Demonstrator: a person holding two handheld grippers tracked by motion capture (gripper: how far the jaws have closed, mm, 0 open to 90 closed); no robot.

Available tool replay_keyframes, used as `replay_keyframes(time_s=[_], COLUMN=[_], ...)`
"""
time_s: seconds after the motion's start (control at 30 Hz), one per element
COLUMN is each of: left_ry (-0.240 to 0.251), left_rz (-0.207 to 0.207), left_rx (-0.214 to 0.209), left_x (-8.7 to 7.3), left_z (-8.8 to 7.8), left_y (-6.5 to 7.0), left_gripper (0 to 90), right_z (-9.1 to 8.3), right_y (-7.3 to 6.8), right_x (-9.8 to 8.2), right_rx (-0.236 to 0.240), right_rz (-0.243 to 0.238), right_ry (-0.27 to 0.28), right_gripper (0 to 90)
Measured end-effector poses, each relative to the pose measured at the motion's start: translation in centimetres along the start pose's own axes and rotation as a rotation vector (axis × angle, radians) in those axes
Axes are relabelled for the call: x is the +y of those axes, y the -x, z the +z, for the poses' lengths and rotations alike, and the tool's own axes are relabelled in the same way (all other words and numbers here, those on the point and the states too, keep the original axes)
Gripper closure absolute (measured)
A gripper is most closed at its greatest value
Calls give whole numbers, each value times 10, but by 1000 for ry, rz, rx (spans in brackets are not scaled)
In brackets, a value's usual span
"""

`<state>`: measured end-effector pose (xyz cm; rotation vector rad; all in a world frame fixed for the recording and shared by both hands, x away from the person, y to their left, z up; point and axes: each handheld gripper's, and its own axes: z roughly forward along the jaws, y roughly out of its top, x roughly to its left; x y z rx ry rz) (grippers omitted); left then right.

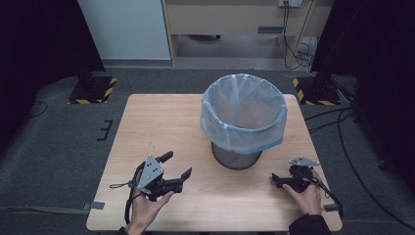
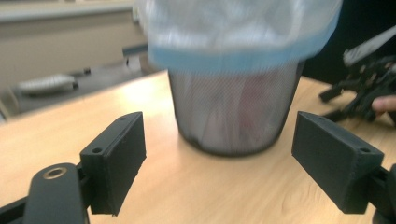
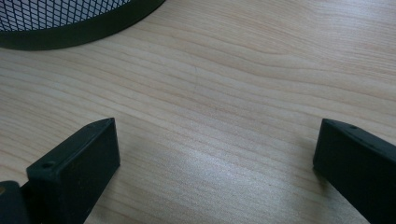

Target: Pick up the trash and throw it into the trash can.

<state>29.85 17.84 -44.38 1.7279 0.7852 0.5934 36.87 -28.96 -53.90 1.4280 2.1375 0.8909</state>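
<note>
On a pale wooden table (image 1: 161, 122), a person is holding a two-jaw gripper in each hand, both near the front edge and either side of a wire-mesh bin (image 1: 237, 155) standing toward the far right of centre. The left gripper (image 1: 177, 166) is hovering with its jaws spread wide and nothing between them, pointing at the bin's base; in the left gripper view the bin (image 2: 233, 112) is sitting framed between the two black pads. The right gripper (image 1: 277, 180) is resting low by the table's near right, its jaws likewise apart and empty over bare wood, with the bin's dark bottom rim (image 3: 84, 28) just ahead in its own view.

A thin, translucent plastic liner (image 1: 243, 117), white with a blue hem, is folding down over the bin's rim and hanging loosely around the upper wall. Judging by the look of it, the bin is light and fairly stiff, a round, tapering cylinder of black mesh that could slide on the smooth wood if nudged. The liner appears soft, slippery and easily torn or pulled off, so the firmer hold would probably be on the mesh wall below the hem or at the solid base ring, rather than on the film.
</note>
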Motion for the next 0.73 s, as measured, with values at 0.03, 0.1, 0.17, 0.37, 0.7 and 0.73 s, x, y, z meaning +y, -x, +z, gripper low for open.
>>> replay_keyframes(time_s=[0.03,0.1,0.17,0.37,0.7,0.73], left_ry=[-16,-52,-86,-179,-345,-357], left_rz=[-2,-8,-13,-54,-130,-151], left_rx=[3,10,19,59,148,158], left_x=[-6,-17,-28,-59,-94,-96], left_z=[1,2,3,-1,-14,-15], left_y=[-1,-4,-8,-24,-55,-57], left_gripper=[167,166,163,149,139,139], right_z=[0,0,0,0,0,0], right_y=[0,0,0,0,0,0], right_x=[0,0,0,0,0,0], right_rx=[0,0,0,0,0,0], right_rz=[0,0,0,0,0,0], right_ry=[0,0,0,0,0,0], right_gripper=[7,7,6,7,7,7])
